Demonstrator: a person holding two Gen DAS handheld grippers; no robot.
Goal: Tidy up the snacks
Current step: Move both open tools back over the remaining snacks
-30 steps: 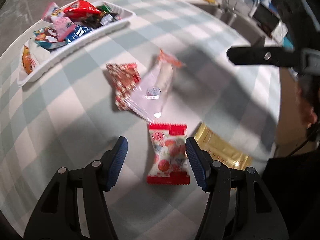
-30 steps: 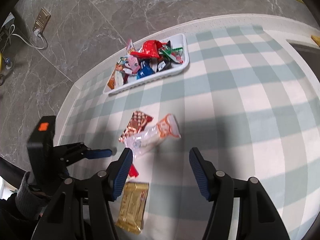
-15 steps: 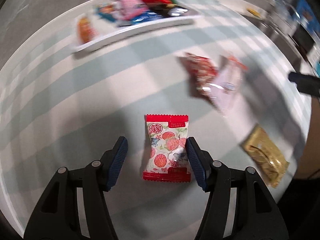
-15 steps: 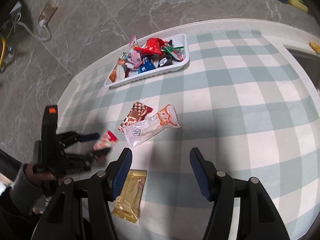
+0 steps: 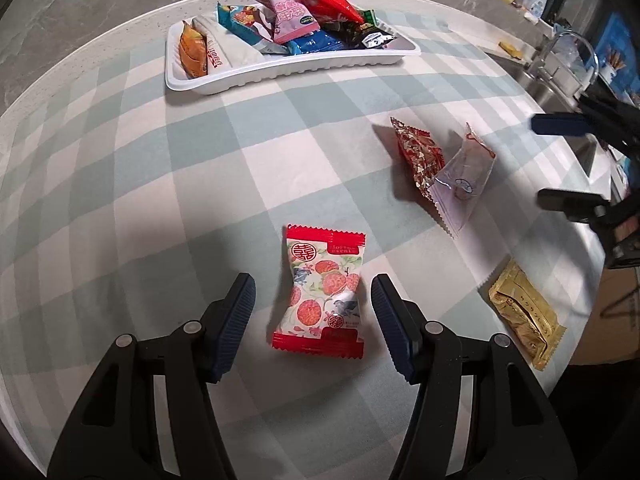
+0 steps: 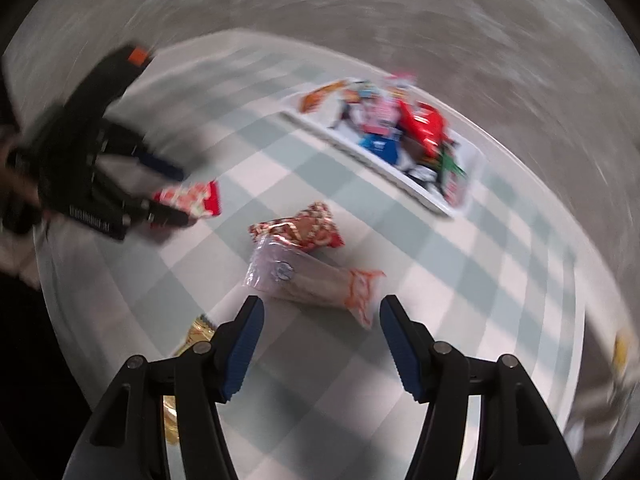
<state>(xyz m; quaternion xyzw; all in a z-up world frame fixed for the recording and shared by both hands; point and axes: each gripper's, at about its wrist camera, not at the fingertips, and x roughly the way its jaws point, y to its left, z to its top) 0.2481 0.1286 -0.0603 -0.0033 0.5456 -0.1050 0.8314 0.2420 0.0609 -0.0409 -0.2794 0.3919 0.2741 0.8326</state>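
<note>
Left wrist view showed the left gripper [image 5: 312, 316] released, its blue pads either side of the red-and-white candy packet [image 5: 323, 294] on the checked tablecloth [image 5: 120, 208] without pressing it. Beyond lay a gold packet [image 5: 526, 316] to the right, then a red patterned packet [image 5: 418, 152] touching a clear packet [image 5: 464, 178], and farthest the white tray [image 5: 280, 70] heaped with snacks. Blurred as the right wrist view was, the right gripper [image 6: 320, 334] hung spread and empty just short of that clear packet [image 6: 312, 280].
</note>
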